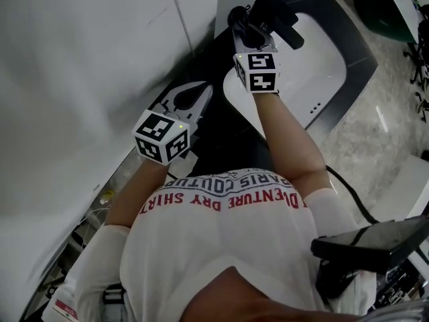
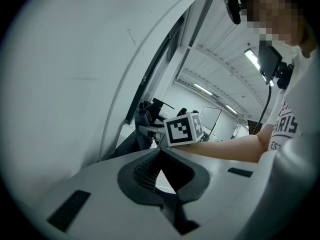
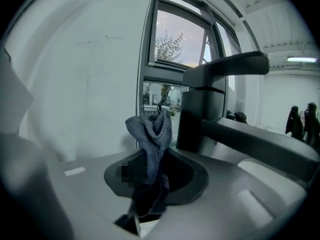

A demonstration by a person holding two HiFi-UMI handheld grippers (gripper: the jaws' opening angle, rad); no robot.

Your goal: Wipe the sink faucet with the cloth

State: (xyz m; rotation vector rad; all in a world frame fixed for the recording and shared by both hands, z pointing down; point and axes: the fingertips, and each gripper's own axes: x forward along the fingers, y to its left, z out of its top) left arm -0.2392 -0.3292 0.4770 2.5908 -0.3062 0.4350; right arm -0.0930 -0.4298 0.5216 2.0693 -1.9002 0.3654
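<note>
At twelve o'clock in the head view, the right gripper (image 1: 248,24) pinches the grey cloth (image 3: 152,134) just beside the black faucet (image 3: 210,101) at the white sink (image 1: 328,66). Toward seven o'clock from it, the left gripper (image 1: 194,98) has its fingers pressed together on nothing.

cloth (image 3: 152,129) bottom end is disappearing down btwn the right gripper (image 3: 156,153) jaws, so can't tell how much is pinched. faucet (image 3: 200,109) spout is running out of frame around 3-4 o'clock. In head view the jaw tips are hiding behind the marker cube (image 1: 256,71) + faucet at 12, and the forearm (image 1: 285,139) is covering part of the sink (image 1: 328,66).
</note>
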